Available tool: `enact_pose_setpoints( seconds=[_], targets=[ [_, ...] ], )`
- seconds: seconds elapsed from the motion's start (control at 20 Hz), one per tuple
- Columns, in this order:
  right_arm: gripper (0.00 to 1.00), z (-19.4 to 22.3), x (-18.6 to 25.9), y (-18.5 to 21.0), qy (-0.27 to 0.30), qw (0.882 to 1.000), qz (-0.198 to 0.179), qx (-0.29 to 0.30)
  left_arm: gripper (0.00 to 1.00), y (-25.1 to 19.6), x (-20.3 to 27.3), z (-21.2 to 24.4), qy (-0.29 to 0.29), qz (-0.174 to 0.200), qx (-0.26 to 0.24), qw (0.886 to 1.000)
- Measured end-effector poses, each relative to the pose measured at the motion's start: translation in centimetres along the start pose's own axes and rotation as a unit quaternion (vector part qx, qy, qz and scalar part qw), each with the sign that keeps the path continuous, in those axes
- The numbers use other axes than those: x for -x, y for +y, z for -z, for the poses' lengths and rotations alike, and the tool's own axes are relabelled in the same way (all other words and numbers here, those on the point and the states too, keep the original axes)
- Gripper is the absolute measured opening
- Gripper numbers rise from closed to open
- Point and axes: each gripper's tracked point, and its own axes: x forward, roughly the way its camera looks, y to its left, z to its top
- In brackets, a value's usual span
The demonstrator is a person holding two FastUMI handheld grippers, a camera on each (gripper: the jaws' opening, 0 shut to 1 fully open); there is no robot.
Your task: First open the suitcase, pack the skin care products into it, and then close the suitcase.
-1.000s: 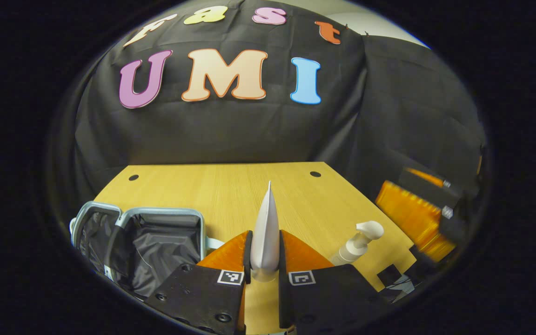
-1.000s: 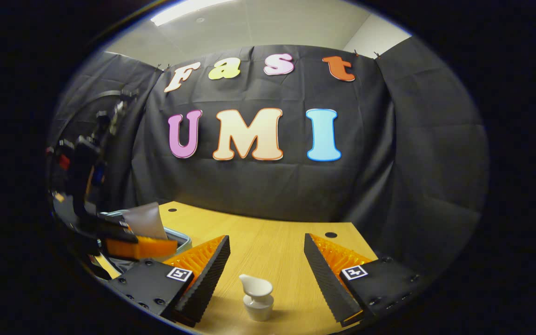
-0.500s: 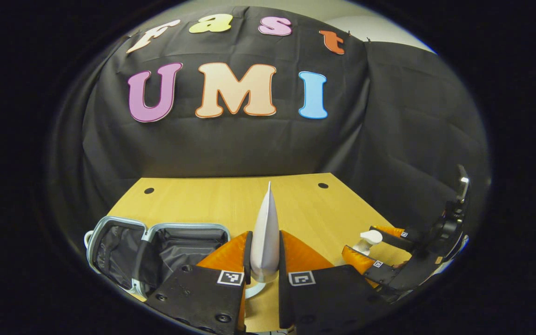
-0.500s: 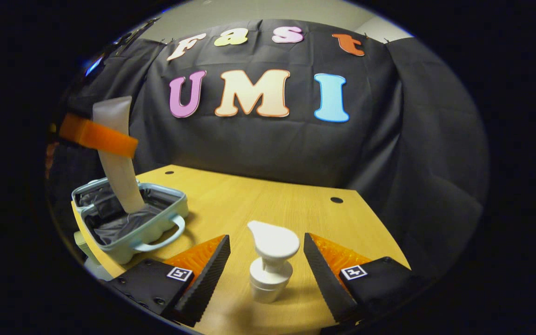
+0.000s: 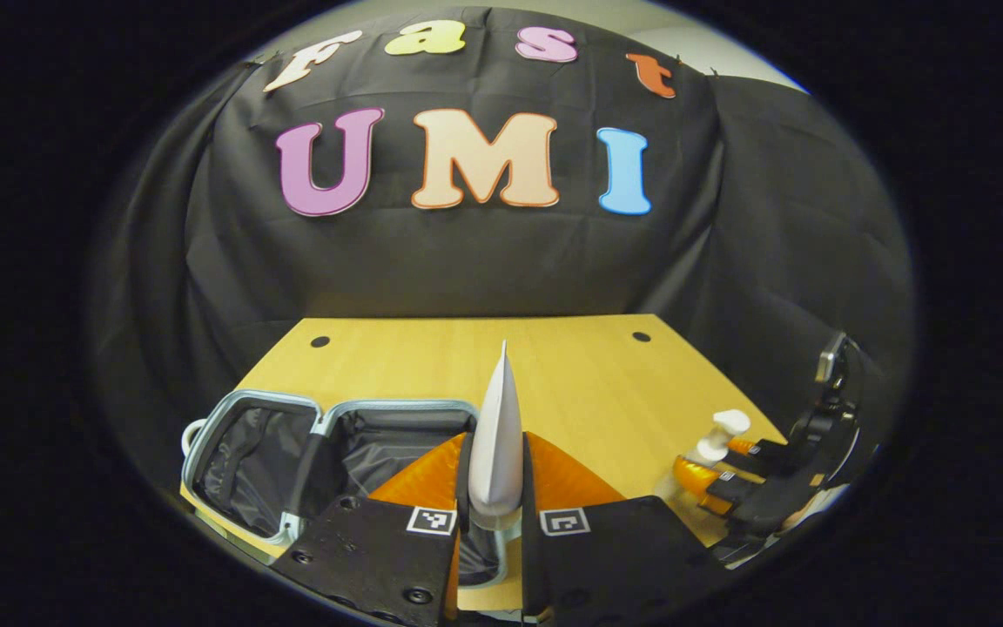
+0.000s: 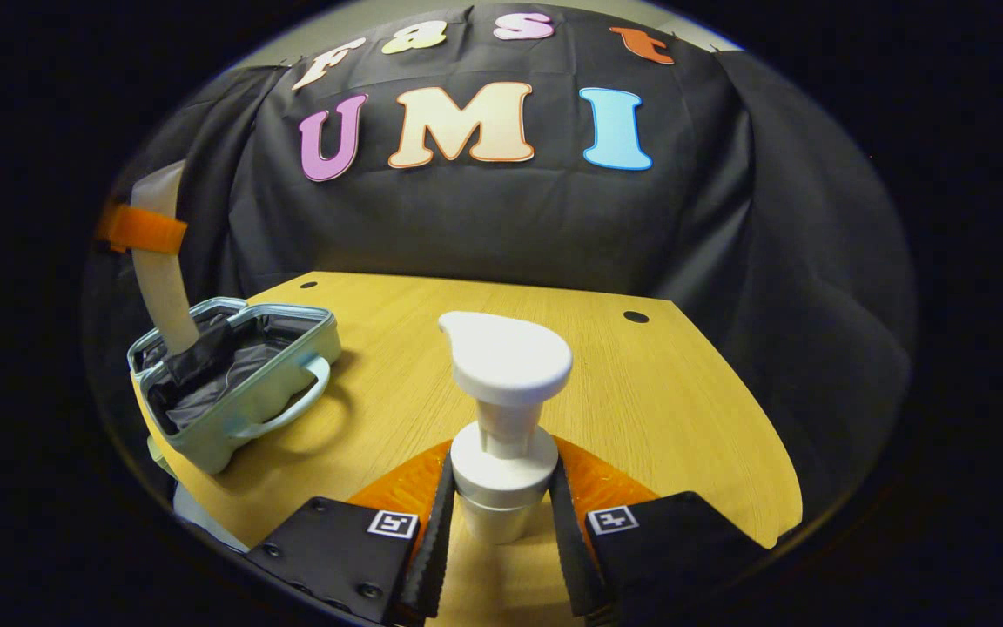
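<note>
The left claw (image 5: pixel 494 488) clamped a pale squeeze tube (image 5: pixel 496 435) above the open light-blue suitcase (image 5: pixel 249 444); the right claw (image 6: pixel 501 522) clamped a white pump bottle (image 6: pixel 501 409) standing on the wooden table (image 6: pixel 641 409).

A light wooden table (image 6: pixel 641 409) with a visible grain stands against the booth's black cloth wall. Two small dark round holes sit near its back corners, one on the left (image 5: pixel 319 341) and one on the right (image 5: pixel 641 336). An open pale blue suitcase (image 6: pixel 232 383) lies flat on the table near its left front edge, its dark lining exposed and its curved handle (image 6: pixel 292 409) pointing toward the middle of the tabletop. A white pump bottle (image 6: pixel 501 409) stands upright near the front edge on the right side, well apart from the suitcase. Bare wood lies between the two.
</note>
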Motion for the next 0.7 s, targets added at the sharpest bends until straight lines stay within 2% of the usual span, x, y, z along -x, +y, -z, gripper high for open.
enact_pose_setpoints(
  seconds=[0.15, 0.35, 0.5, 0.7],
  targets=[
    [0.55, -1.8, 0.6, 1.0, -0.007, 1.000, -0.012, -0.021, 0.20, 3.7, -0.7, 2.2, 0.049, -0.033, 0.000, 0.998],
    [0.55, -4.9, 1.5, 2.2, -0.026, 0.999, -0.020, -0.030, 0.20, 7.9, -2.5, 6.4, 0.130, -0.063, -0.003, 0.989],
    [0.54, -7.1, 2.5, 3.2, -0.040, 0.998, -0.025, -0.042, 0.21, 9.5, -4.0, 9.8, 0.186, -0.063, 0.012, 0.980],
    [0.55, -9.6, 3.7, 4.3, -0.052, 0.997, -0.032, -0.052, 0.21, 10.7, -5.9, 12.8, 0.227, -0.062, 0.025, 0.972]
  ],
)
